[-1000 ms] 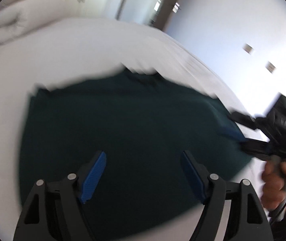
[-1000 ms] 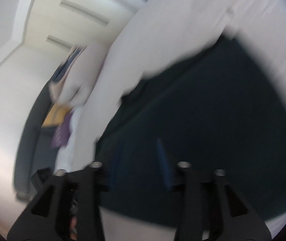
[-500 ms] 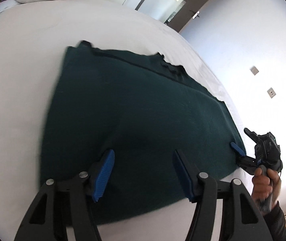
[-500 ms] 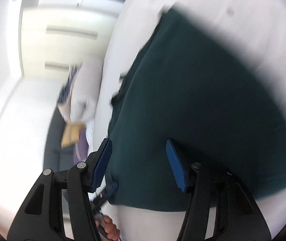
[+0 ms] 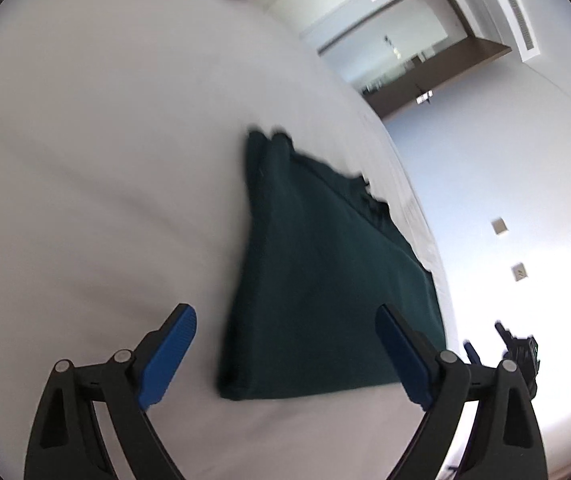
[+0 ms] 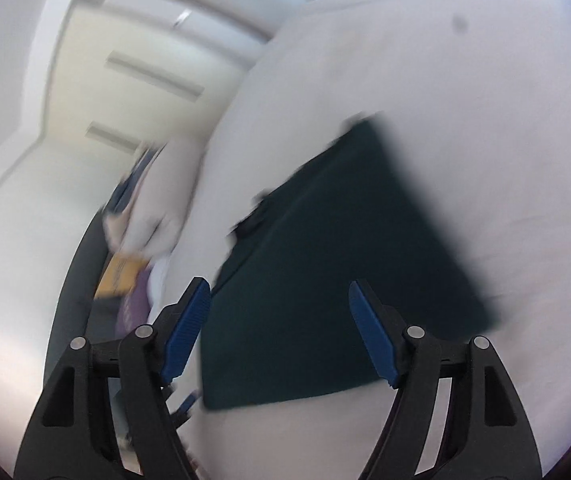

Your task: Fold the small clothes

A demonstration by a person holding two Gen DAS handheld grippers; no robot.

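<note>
Half a second ago both grippers sat low over the near edge of the dark green garment; now both are pulled back from it, and it looks smaller in each view. The left gripper has just been opening, its blue fingers spread wide with nothing between them. The right gripper has also been opening and is empty. The garment lies flat on the white bed, folded into a rough rectangle.

Only the left view shows the right gripper from outside, a doorway and two wall plates. Only the right view shows a pillow and yellow and purple items beside the bed. No writing is readable.
</note>
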